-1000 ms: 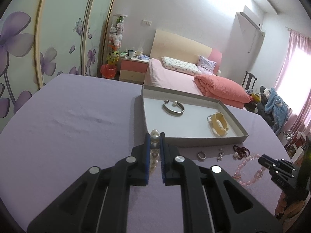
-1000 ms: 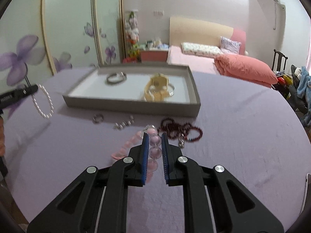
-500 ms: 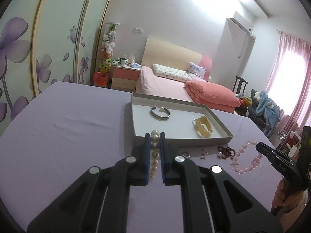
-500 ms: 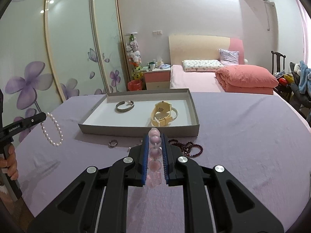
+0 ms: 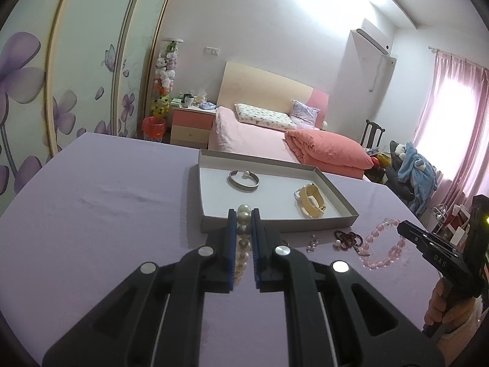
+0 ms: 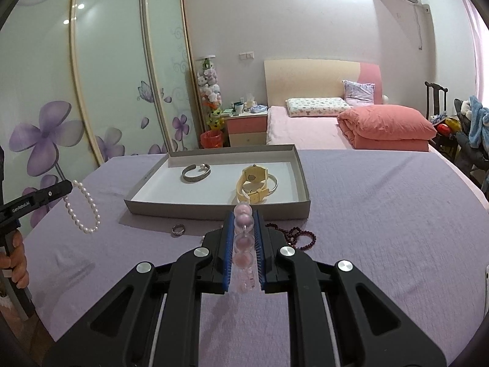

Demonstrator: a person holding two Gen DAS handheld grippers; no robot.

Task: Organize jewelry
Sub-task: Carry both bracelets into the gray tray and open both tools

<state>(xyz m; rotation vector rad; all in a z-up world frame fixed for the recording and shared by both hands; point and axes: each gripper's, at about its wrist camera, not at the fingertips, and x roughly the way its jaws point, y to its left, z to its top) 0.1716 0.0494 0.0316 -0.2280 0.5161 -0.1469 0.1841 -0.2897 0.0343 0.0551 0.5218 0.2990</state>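
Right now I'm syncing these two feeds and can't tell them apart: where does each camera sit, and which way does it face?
Left wrist: on the left gripper, facing the grey cardboard tray and bed; own fingers clamp a white pearl bracelet; the right gripper shows at right.
Right wrist: on the right gripper, facing the tray's long side; own fingers clamp a pink bead bracelet; the left gripper and a hand show at left.
Shared: tray, silver bangle, yellow watch, dark red bead bracelet.
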